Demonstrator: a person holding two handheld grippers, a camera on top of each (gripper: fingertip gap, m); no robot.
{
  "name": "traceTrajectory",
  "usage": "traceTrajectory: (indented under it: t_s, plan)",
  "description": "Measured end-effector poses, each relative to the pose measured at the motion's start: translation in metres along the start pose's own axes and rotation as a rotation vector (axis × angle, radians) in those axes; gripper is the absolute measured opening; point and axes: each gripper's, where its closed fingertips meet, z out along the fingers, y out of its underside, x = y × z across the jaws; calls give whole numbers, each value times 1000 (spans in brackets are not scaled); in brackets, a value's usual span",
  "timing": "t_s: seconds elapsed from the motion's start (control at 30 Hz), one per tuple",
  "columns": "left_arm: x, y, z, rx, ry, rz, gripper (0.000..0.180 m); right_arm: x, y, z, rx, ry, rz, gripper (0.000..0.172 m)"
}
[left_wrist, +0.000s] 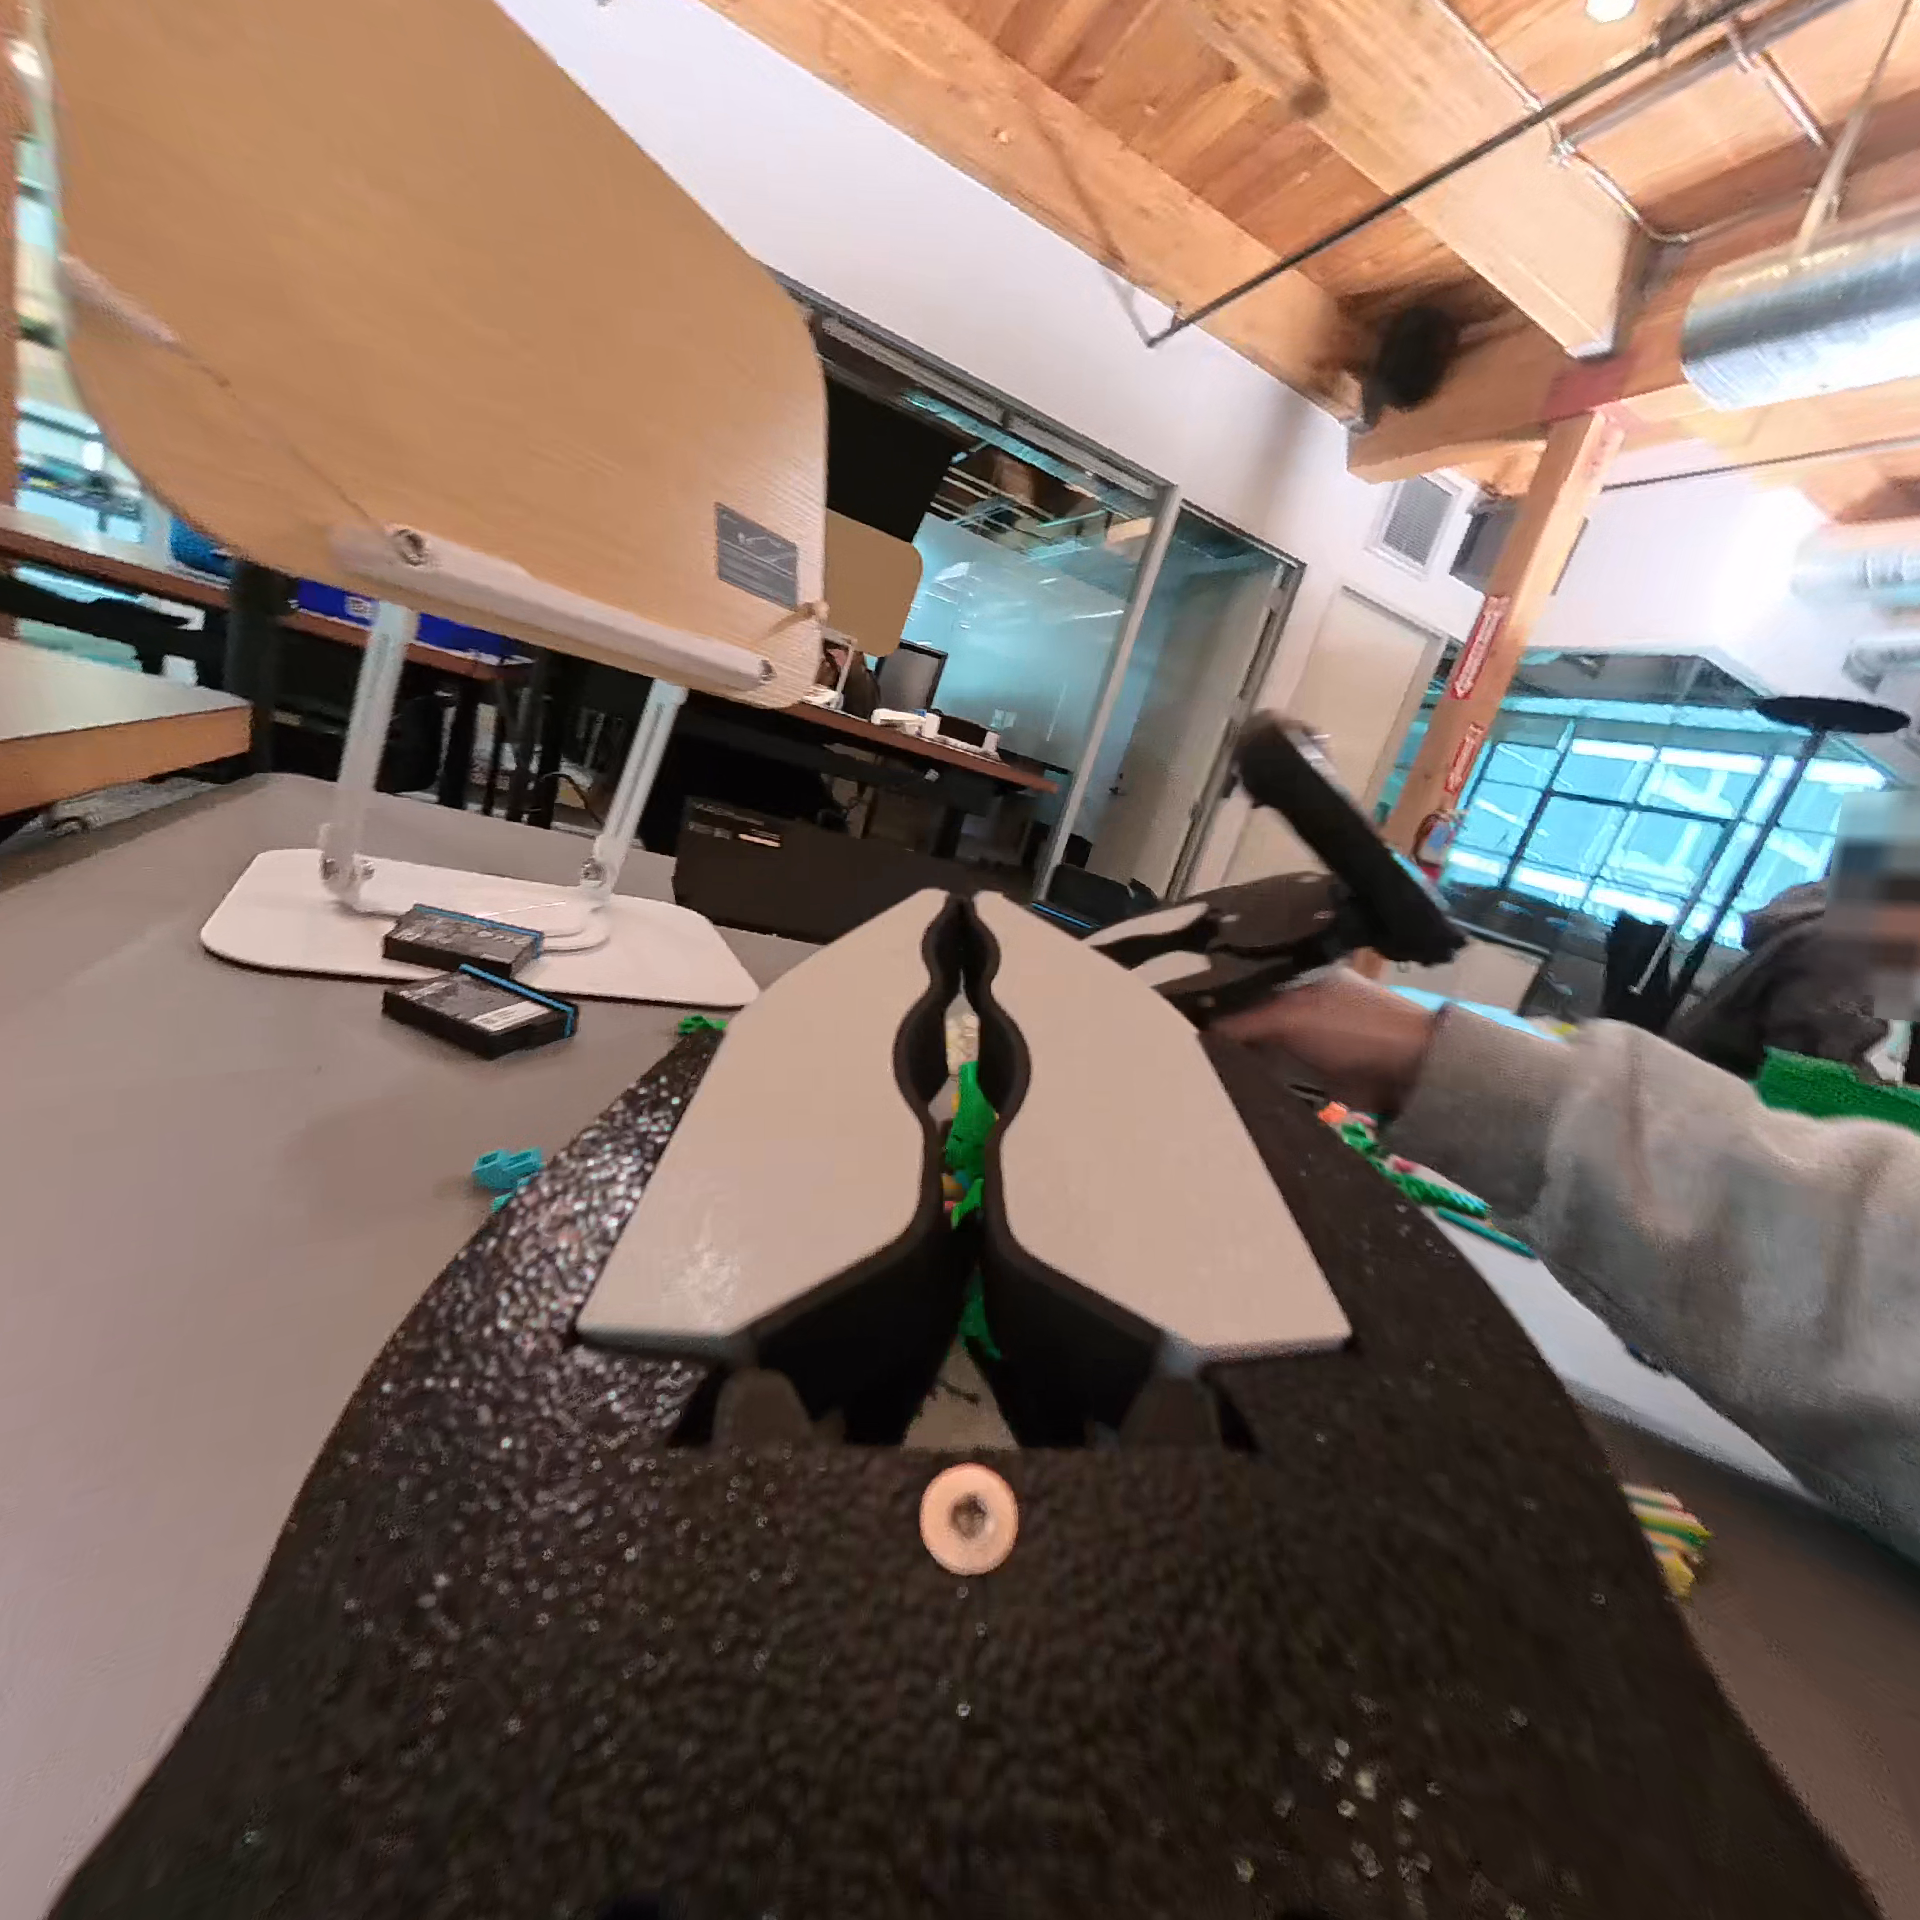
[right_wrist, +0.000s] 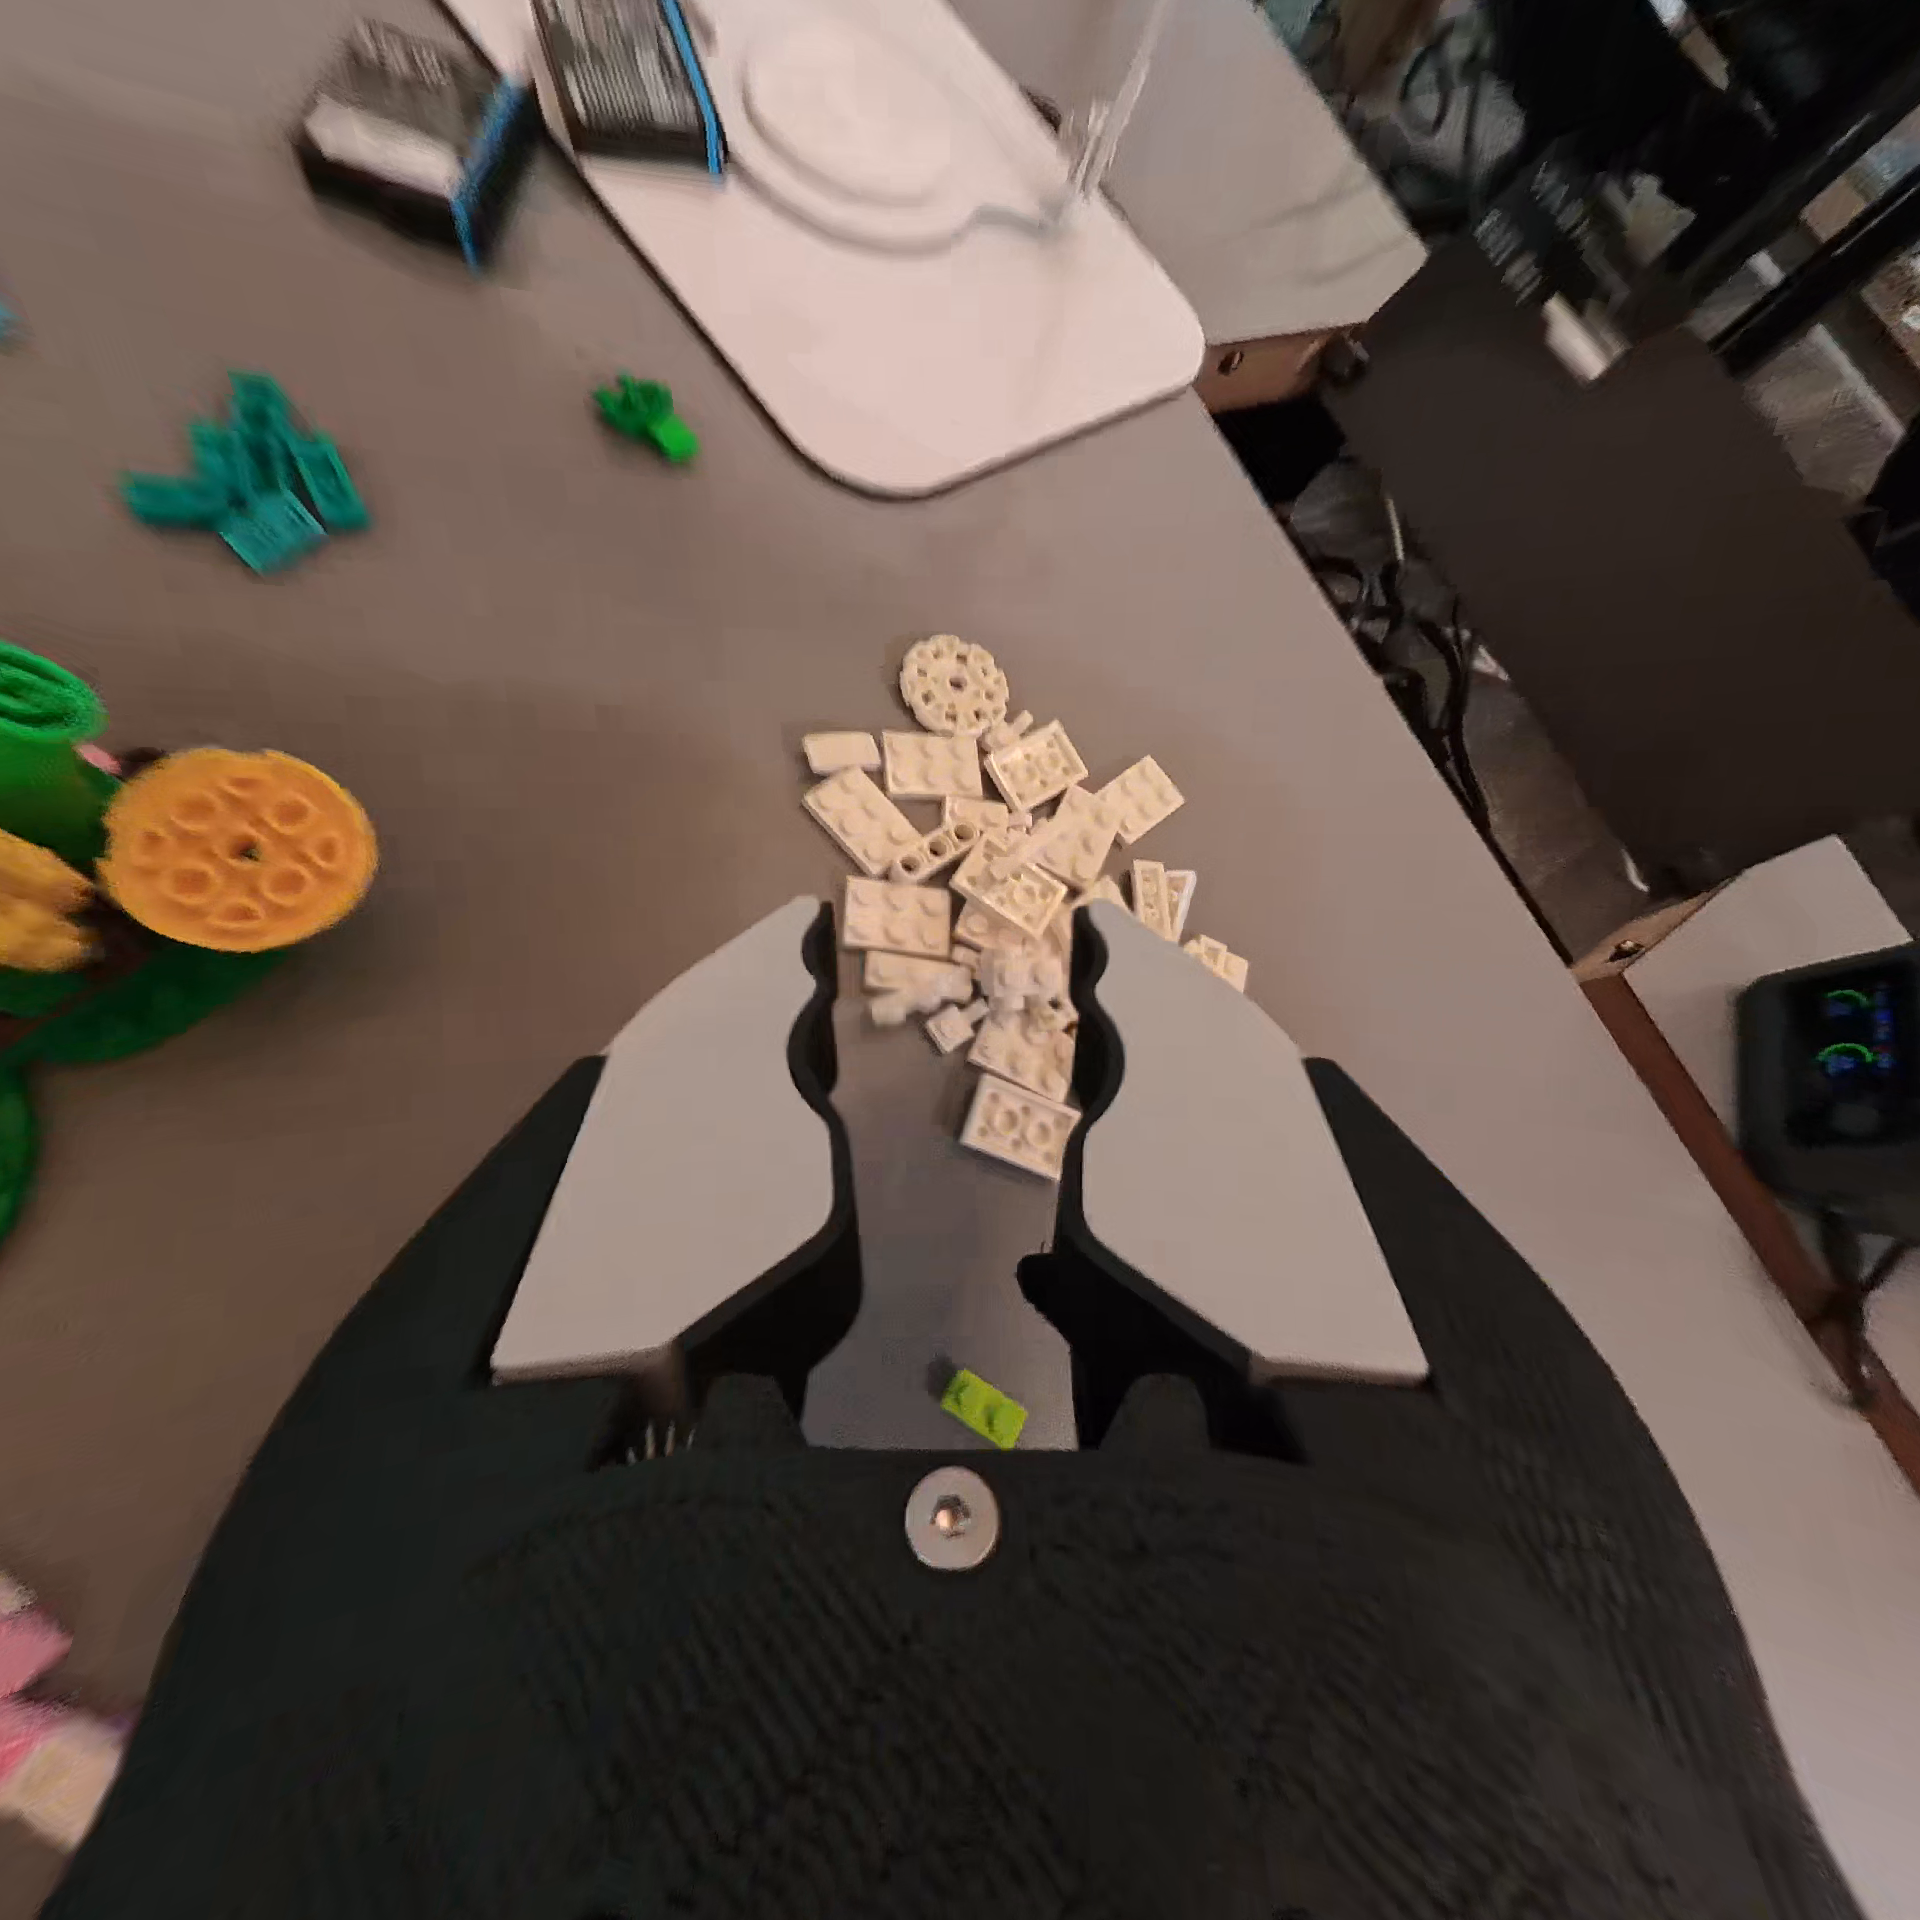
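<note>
Left hand-held gripper (left_wrist: 961, 914): clenched, the two grey, flat-faced fingers with wavy black inner pads meeting at the tips on nothing; raised above the grey matte worktop (left_wrist: 208, 1195), angled toward the room. Through the narrow slit between the pads, glimpses of bright green plastic pieces (left_wrist: 971, 1122) lying beyond, not gripped.

Right hand-held gripper (right_wrist: 951, 920): released, fingers spread wide, hanging over a heap of cream-white studded bricks (right_wrist: 997, 831) on the worktop (right_wrist: 571, 644); mostly flat rectangular plates, plus one round perforated disc (right_wrist: 954, 686) at the far end of the heap. Contact between fingertips and bricks impossible to tell. Nearer than the heap, between the finger roots, a small lime-green plate (right_wrist: 982, 1405).

Left of the heap: a round yellow studded disc (right_wrist: 239, 847) on a chunky green built form (right_wrist: 62, 935); farther off, a cluster of teal pieces (right_wrist: 255, 478) and a small green sprig-shaped piece (right_wrist: 644, 416). Beyond the heap, a smooth white rounded base plate (right_wrist: 883, 312) carrying a tilted pale wood-grain board (left_wrist: 436, 312) on clear struts, with two black, blue-edged rectangular packs (right_wrist: 416, 156) beside it.
</note>
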Motion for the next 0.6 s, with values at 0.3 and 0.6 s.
traceTrajectory:
  t_s: [0.3,0.6]
  plan:
    - [-9,4,-1,-22,-109,82,0,-198,-3,-128,52,-740,-209,22]
    - [42,6,4,-37,152,260,0,-249,43,-106,-138,-734,-442,26]
